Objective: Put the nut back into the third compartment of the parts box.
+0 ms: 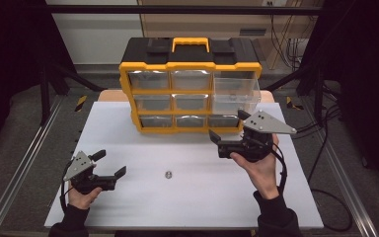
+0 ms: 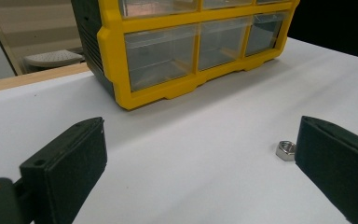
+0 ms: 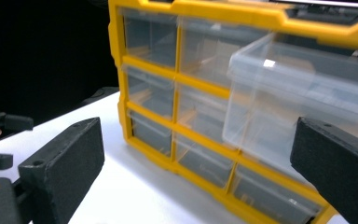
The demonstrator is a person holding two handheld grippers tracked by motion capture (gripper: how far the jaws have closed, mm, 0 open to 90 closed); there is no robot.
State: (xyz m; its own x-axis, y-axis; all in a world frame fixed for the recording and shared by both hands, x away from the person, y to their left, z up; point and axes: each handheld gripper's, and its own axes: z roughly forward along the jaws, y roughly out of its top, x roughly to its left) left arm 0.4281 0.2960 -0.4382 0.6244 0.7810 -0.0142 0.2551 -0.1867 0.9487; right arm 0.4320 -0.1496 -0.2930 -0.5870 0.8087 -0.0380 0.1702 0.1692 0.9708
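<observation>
A yellow-and-black plastic organiser with nine clear drawers [image 1: 190,89] stood at the far middle of the white tabletop [image 1: 143,202]. Its top right clear plastic drawer [image 1: 236,94] was pulled out toward the near side. The right tongs [image 1: 229,128] hovered just in front of that drawer, spread wide and holding nothing. The left tongs [image 1: 110,162] sat low at the near left, also spread and empty. A small silver metal hex nut [image 1: 168,174] lay on the tabletop between the two hands, to the right of the left tongs.
</observation>
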